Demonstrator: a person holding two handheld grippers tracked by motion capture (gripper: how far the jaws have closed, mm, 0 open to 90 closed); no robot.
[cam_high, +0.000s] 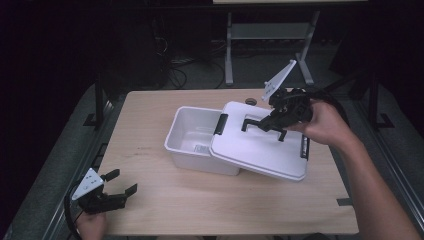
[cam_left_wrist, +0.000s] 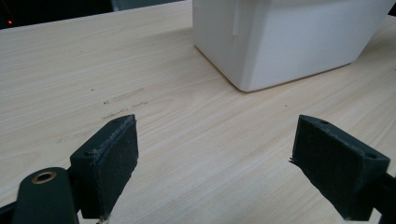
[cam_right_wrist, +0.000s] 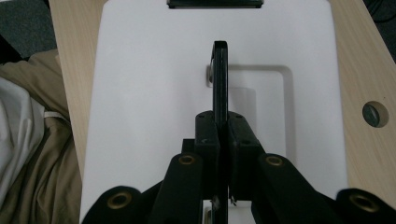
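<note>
Nearest me, the pale wood surface (cam_high: 165, 210) lies bare along its front edge, with a few faint scuffs in the grain, and my left claw (cam_high: 121, 183) rests low at the near left corner, its jaws spread wide with nothing between them, pointing across toward the white box (cam_high: 192, 134). That box sits open-topped around the middle of the surface. Its white lid (cam_high: 260, 150) lies tilted, overlapping the box's right rim. My right hand (cam_high: 327, 122) comes in from the right, wrist bent, and the right claw (cam_high: 270, 122) is pressed together, pinching the lid's black handle (cam_high: 252, 121). Beyond the far edge I see a dark room, cables on the floor and a grey metal stand (cam_high: 270, 32).
</note>
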